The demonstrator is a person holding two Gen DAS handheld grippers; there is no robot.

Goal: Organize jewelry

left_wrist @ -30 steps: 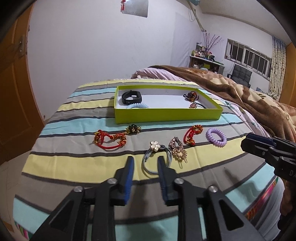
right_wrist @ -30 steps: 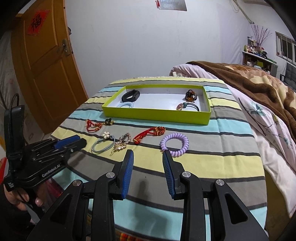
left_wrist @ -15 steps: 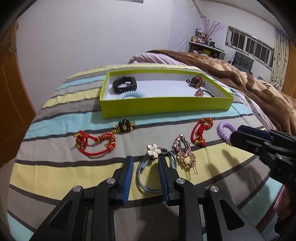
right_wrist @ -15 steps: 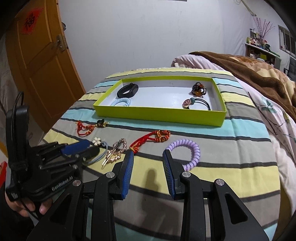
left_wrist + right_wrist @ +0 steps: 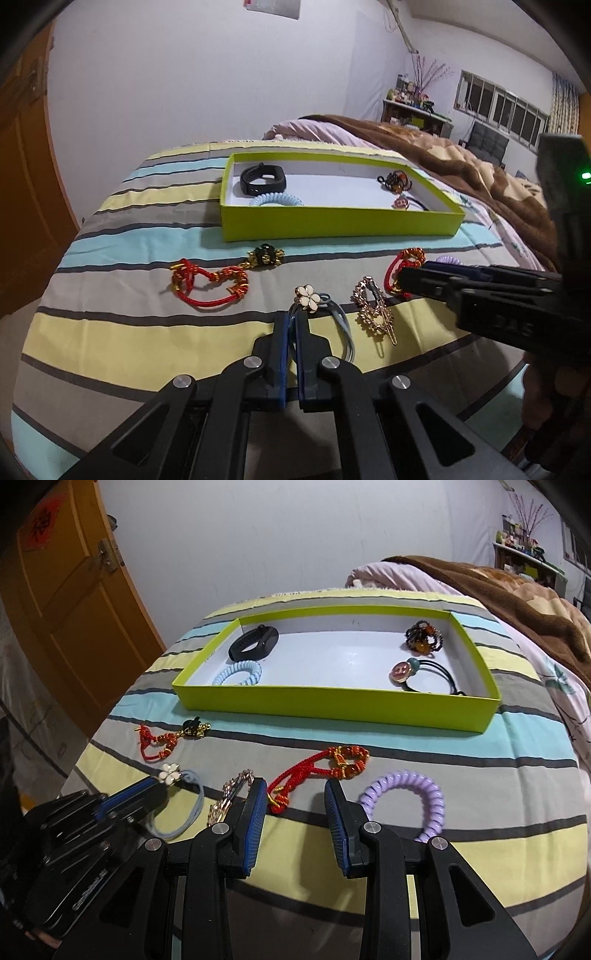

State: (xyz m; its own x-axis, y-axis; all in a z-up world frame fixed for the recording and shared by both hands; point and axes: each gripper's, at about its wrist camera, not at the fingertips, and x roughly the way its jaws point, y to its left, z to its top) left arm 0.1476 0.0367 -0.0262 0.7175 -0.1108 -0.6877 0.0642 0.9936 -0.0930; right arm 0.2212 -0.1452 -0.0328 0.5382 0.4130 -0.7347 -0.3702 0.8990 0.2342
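A lime-green tray [image 5: 332,223] [image 5: 332,703] sits on the striped bedspread and holds a black band [image 5: 253,644], a blue coil tie, a beaded piece and a button hair tie. My left gripper [image 5: 291,319] is shut on the grey-blue hair tie with a white flower [image 5: 306,297] [image 5: 170,777]. My right gripper [image 5: 295,794] is open, its fingers straddling the near end of a red cord bracelet [image 5: 317,770]. A purple coil tie [image 5: 410,799] lies to its right and a gold hair clip [image 5: 373,308] [image 5: 231,794] to its left.
Another red cord bracelet [image 5: 207,286] and a black-and-gold charm [image 5: 264,256] lie left of centre before the tray. A brown blanket [image 5: 461,158] is heaped at the right. An orange door [image 5: 62,602] stands at the left.
My left gripper has closed onto the flower hair tie. My right gripper has moved forward and down until its open fingers sit around the red bracelet's end.
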